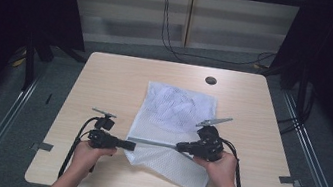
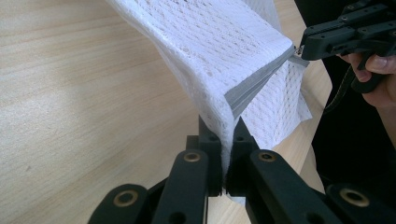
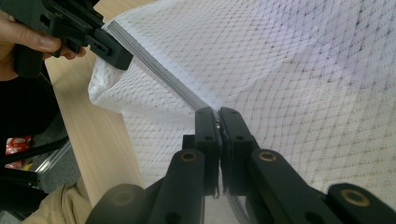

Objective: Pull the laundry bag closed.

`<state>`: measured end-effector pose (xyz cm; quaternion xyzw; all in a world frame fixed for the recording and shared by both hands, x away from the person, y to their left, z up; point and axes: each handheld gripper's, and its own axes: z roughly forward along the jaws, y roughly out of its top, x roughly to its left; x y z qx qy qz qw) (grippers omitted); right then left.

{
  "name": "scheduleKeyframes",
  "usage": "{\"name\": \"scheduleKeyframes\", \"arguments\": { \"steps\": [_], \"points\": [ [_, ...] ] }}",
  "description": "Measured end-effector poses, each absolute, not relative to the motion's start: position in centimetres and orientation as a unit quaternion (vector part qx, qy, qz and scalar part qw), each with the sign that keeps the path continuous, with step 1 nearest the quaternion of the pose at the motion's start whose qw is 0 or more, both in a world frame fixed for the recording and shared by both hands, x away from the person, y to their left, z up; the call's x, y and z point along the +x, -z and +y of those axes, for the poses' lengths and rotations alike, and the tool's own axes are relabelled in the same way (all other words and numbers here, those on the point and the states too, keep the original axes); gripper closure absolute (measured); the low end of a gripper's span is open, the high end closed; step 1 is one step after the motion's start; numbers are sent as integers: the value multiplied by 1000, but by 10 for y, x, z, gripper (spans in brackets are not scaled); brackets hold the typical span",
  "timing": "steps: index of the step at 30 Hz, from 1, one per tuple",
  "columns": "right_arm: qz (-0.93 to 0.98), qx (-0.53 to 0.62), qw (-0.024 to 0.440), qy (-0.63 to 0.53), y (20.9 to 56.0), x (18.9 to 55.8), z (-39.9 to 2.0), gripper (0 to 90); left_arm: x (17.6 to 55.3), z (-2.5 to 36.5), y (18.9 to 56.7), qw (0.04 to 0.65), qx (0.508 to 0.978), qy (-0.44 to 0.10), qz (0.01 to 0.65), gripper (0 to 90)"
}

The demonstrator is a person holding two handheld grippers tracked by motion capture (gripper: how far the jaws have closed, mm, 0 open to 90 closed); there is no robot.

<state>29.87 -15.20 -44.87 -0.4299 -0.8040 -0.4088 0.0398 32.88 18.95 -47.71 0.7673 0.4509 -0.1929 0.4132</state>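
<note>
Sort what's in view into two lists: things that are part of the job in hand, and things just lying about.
In the job:
- white mesh bag
- its grey zipper, stretched between the grippers
- left gripper, shut on the bag's zipper end
- right gripper, shut on the zipper

Lying about:
- round grommet hole in the table
- cables on the floor behind

1. I cannot make out what sits between the right gripper (image 3: 218, 116) fingers (image 3: 205, 122): a small metal piece, too hidden to identify.
2. The mesh bag (image 2: 224, 60) edge vanishes between the left gripper (image 2: 228, 135) fingers (image 2: 209, 135).
3. Bag contents (image 1: 175, 106) show as blurred shapes through the mesh.
4. The tabletop (image 1: 106, 79) near edge is partly covered by my forearms.
</note>
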Motion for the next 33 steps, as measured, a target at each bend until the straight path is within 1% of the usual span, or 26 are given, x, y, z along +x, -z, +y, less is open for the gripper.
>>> {"name": "scheduleKeyframes", "arguments": {
  "steps": [25, 33],
  "points": [
    [-800, -431, 47, 414, 451, 296, -158, 873, 328, 191, 477, 408, 774, 194, 444, 886],
    [-799, -435, 46, 411, 452, 297, -164, 873, 328, 193, 476, 412, 768, 193, 451, 886]
  ]
}}
